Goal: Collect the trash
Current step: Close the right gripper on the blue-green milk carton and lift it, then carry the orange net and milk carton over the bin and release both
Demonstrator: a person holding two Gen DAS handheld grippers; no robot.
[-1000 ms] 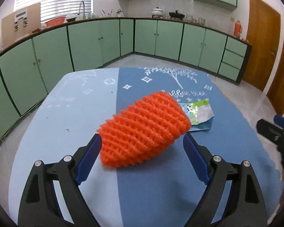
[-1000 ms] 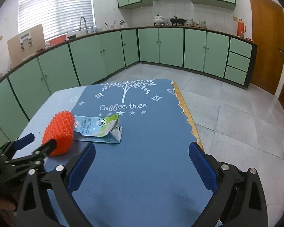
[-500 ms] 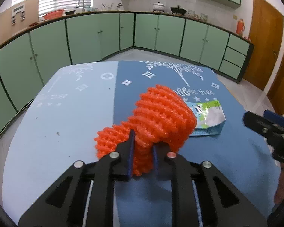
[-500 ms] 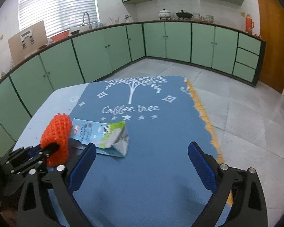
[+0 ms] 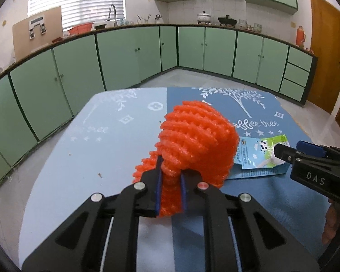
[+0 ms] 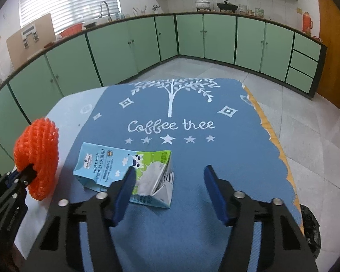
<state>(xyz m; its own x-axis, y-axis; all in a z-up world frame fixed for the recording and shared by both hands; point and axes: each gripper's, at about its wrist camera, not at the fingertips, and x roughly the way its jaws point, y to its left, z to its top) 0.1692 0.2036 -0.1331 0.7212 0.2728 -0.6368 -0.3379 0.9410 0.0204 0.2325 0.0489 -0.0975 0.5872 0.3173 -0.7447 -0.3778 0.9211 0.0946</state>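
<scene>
My left gripper (image 5: 171,176) is shut on the near end of an orange foam fruit net (image 5: 197,136) and holds it lifted above the table. The net also shows at the left of the right wrist view (image 6: 37,156). A flattened blue and green milk carton (image 6: 127,170) lies on the blue cloth, also seen in the left wrist view (image 5: 258,156). My right gripper (image 6: 167,176) is open just above the cloth, its left finger over the carton's near edge. It shows from the side in the left wrist view (image 5: 292,151).
A blue "Coffee tree" tablecloth (image 6: 192,204) covers the table, with a paler part at the left (image 5: 79,158). Green kitchen cabinets (image 6: 192,38) run along the walls. A black bag (image 6: 310,229) sits by the table's right edge.
My left gripper closed on the orange net and lifted it. My right gripper moved forward and left toward the milk carton and narrowed its opening.
</scene>
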